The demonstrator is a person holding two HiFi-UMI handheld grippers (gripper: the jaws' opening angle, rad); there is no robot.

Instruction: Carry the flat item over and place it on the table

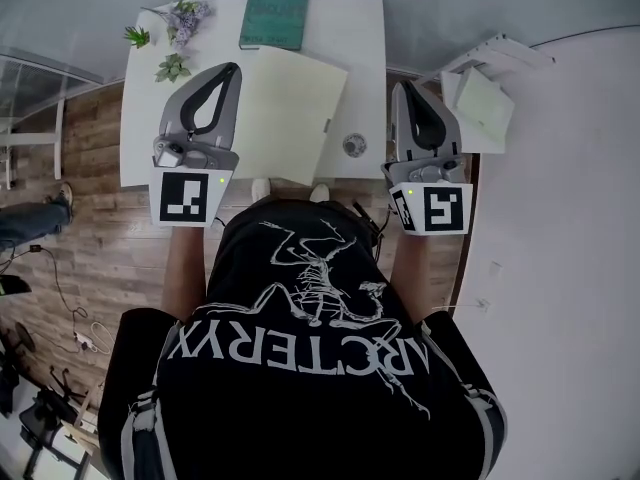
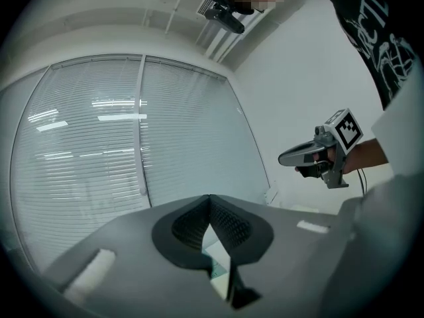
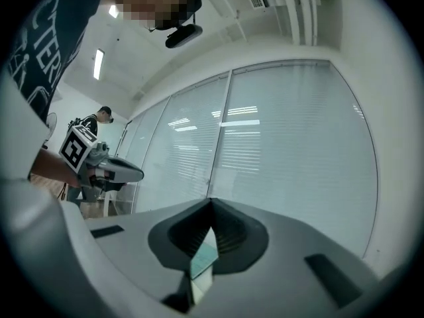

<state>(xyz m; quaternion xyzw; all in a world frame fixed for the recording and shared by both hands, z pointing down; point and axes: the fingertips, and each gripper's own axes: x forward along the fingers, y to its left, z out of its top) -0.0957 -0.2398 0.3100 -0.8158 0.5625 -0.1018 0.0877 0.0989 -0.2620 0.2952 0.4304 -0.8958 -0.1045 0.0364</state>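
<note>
Nearest the camera is the person's black printed T-shirt (image 1: 320, 368), with both forearms raised ahead of it. The left gripper (image 1: 233, 68) is held above the left edge of the flat sheet (image 1: 285, 113). In its own view its fingers are closed tip to tip with nothing between them. The right gripper (image 1: 403, 86) is held to the right of the sheet, clear of it. Its fingers are closed together as well and carry nothing. Each gripper's marker cube faces the camera, and both grippers look out toward slatted window blinds (image 2: 99, 144).

Below them the flat sheet, pale cream and rectangular, lies on the white counter (image 1: 350, 28), turned a little askew. Its near edge comes close to the counter's near edge, and neither gripper touches it. Just right of the sheet's near right corner sits a small round grey object (image 1: 354, 145) on the counter. Beyond the sheet's far edge, and just about meeting it, lies a green book (image 1: 275, 13). To the far left of the sheet stand three small plant sprigs, one with pale purple flowers (image 1: 185, 13) and two green ones (image 1: 137, 36) (image 1: 172, 68).

Well to the right of the sheet, off the counter, a white rack (image 1: 500, 53) holds a pale paper. Left of the sheet, beyond the counter's edge, is wooden flooring (image 1: 110, 258).
</note>
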